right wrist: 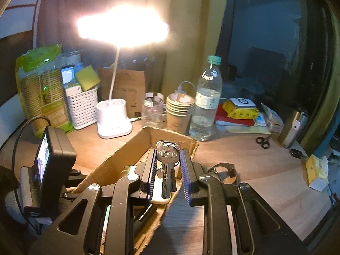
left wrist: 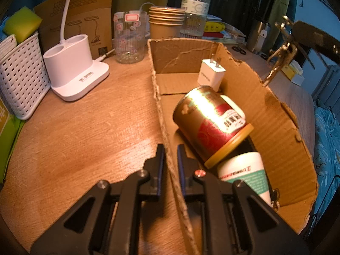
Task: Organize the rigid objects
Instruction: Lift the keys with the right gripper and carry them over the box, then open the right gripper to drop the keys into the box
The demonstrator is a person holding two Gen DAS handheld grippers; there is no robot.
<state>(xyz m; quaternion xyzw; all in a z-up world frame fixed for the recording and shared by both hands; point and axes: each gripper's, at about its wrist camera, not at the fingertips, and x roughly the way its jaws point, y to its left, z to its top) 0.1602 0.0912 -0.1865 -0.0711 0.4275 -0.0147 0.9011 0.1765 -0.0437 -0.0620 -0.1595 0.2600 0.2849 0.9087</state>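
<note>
A torn cardboard box (left wrist: 276,114) lies on the wooden desk. In it are a gold and red can (left wrist: 208,123) on its side, a white plug charger (left wrist: 211,73) and a white bottle (left wrist: 244,174). My left gripper (left wrist: 170,148) is shut on the box's left wall, one finger on each side of it. My right gripper (right wrist: 167,150) is shut on a bunch of keys (right wrist: 167,163), a dark key marked LOCK standing up between its pads, above the box (right wrist: 119,157). In the left wrist view the keys (left wrist: 280,52) hang above the box's right wall.
A white lamp base (left wrist: 74,72), a white basket (left wrist: 21,76), a glass cup (left wrist: 129,40), stacked paper cups (left wrist: 165,23) and a water bottle (left wrist: 196,6) line the back of the desk. Scissors (right wrist: 263,142) and a yellow box (right wrist: 316,172) lie to the right.
</note>
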